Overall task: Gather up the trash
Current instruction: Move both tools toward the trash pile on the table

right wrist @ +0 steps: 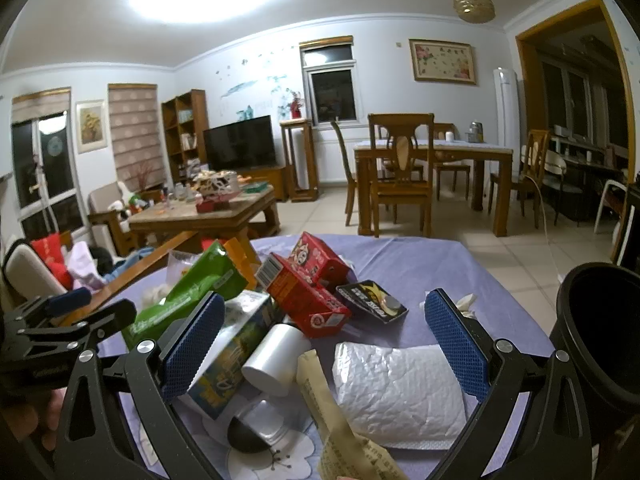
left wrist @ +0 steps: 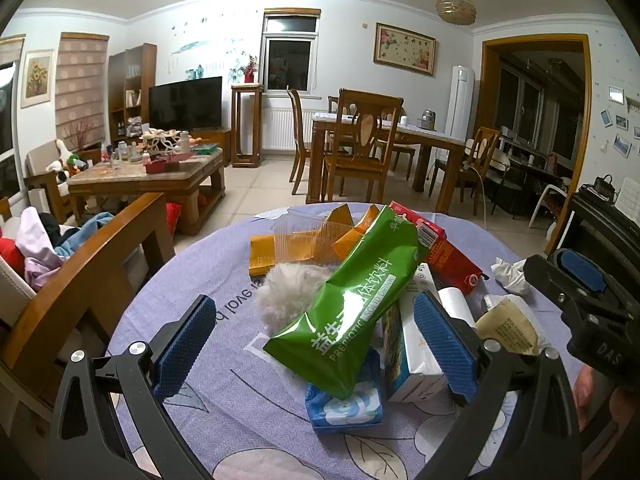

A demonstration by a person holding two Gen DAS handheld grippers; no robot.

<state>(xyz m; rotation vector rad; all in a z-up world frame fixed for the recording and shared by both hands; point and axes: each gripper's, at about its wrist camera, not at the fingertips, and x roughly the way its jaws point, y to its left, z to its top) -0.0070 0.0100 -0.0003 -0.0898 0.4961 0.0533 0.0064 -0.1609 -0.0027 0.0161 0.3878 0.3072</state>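
Green foil, the probiotic drink pouch (left wrist: 352,300) lies atop the trash heap on the lilac-clothed counter (left wrist: 208,360), straight ahead between the wide, empty jaws of the left gripper (left wrist: 316,348). Its long axis runs near-to-far, tilted rightward. The right gripper (right wrist: 324,344), jaws also wide and empty, faces the white bubble mailer (right wrist: 400,392) instead, so left looks nearer.

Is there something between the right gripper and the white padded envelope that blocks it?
Nothing visible blocks it. The white padded envelope lies on top, between the open fingers of the right gripper. A beige paper wrapper only borders its left edge.
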